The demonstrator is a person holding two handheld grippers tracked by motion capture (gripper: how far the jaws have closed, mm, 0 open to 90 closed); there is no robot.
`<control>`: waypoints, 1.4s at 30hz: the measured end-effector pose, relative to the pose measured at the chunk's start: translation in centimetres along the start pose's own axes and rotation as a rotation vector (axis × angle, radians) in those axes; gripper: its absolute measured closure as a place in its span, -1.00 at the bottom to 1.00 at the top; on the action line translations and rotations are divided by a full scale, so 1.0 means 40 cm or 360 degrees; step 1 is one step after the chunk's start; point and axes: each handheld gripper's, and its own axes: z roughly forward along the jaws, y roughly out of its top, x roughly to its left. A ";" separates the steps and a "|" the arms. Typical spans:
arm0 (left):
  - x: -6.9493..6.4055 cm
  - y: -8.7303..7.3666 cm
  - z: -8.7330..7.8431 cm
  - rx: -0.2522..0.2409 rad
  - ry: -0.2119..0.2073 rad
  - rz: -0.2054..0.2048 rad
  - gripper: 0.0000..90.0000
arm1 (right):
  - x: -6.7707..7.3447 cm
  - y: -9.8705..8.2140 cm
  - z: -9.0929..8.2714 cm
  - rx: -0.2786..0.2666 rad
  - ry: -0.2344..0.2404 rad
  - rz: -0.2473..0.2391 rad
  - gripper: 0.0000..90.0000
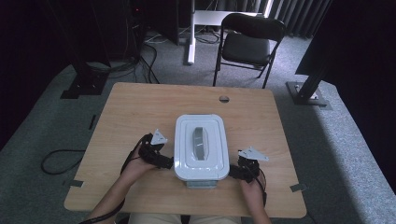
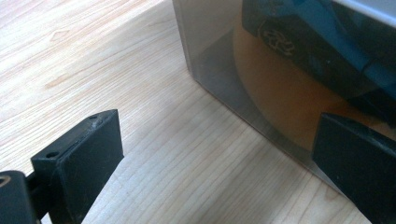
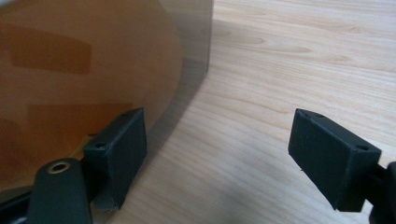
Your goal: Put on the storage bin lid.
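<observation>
1. Nearest to the person, the two hands are coming in from the bottom edge of the high view. Each one is holding a gripper at one side of the box.
2. The left gripper (image 1: 164, 161) is sitting at the left side of the box (image 1: 201, 147), near its front corner. In the left gripper view its jaws are standing wide apart. One jaw is over the bare table (image 2: 93, 56), and the other is in front of the clear wall of the box (image 2: 219, 51). Nothing is being held between them.
3. The right gripper (image 1: 236, 171) is sitting at the right side of the box, also near the front corner. In the right gripper view its jaws are wide open too. One jaw is lying just beside the clear wall (image 3: 70, 70), and the other is over bare wood (image 3: 289, 56). I cannot tell if the near jaw is touching the wall.
4. The box is standing between the two grippers, in the near half of the table (image 1: 140, 107). Its white lid (image 1: 187, 154) is on, and a grey handle (image 1: 200, 142) is lying along the middle of the lid.
5. The long axis of the box is running away from the person, so each gripper is facing a long side wall.
6. Both grippers are about equally near, so I judge that the coming move is one for two hands: closing in from both sides.
7. Farther away, a black chair (image 1: 250, 42) is standing behind the table.
</observation>
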 end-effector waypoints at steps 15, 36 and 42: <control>0.014 -0.013 -0.015 -0.0056 0.0013 -0.0040 -0.94 | -0.014 0.012 -0.006 -0.0032 -0.0059 -0.0053 -0.71; 0.034 -0.073 -0.041 -0.0141 0.0062 -0.0100 -0.94 | -0.111 0.002 -0.034 -0.0059 -0.0130 0.0037 -0.71; 0.050 -0.102 -0.055 -0.0129 0.0087 -0.0131 -0.94 | -0.130 -0.008 -0.051 -0.0072 -0.0177 0.0049 -0.71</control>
